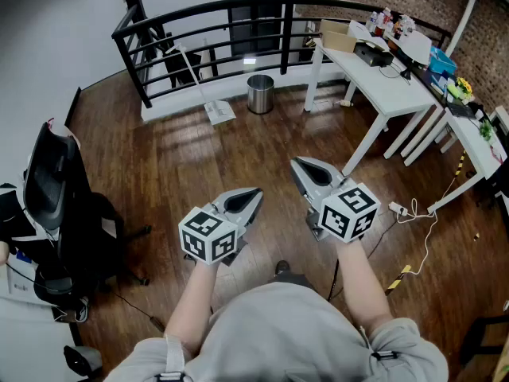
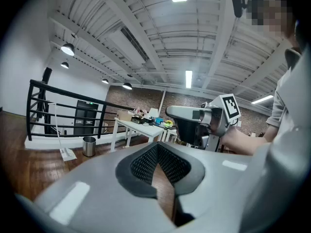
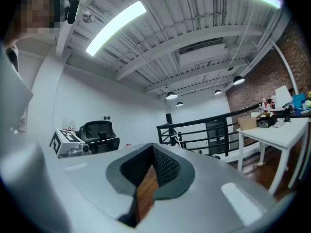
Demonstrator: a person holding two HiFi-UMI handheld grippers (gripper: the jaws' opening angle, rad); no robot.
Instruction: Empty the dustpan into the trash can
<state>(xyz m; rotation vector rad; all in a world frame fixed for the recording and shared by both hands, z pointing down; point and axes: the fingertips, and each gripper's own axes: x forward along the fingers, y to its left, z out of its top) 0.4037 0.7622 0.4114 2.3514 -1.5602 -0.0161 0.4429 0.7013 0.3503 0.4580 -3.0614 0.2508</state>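
1. The left gripper (image 1: pixel 248 196) is held low in front of the person, over the wooden floor (image 1: pixel 191 161). In the left gripper view its jaws are pressed together at the tips, with nothing between them; only floor shows through the slot behind the tips.
2. The right gripper (image 1: pixel 305 168) is held just beside the left one, a little further forward. In the right gripper view its jaws likewise meet at the tips and pinch nothing.
3. The dustpan (image 1: pixel 220 112) rests on the floor at the foot of the black railing (image 1: pixel 207 10). Its long handle leans up towards the railing. No gripper touches it.
4. The trash can (image 1: pixel 260 94), a round metal bin, stands upright on the floor just beside the dustpan, to its right in the head view.
5. Both items are well apart from the grippers, across open floor.
6. A white counter (image 1: pixel 382 86) carrying boxes and small items stands right of the trash can.
7. A black office chair (image 1: pixel 52 181) stands at the left edge of the head view.
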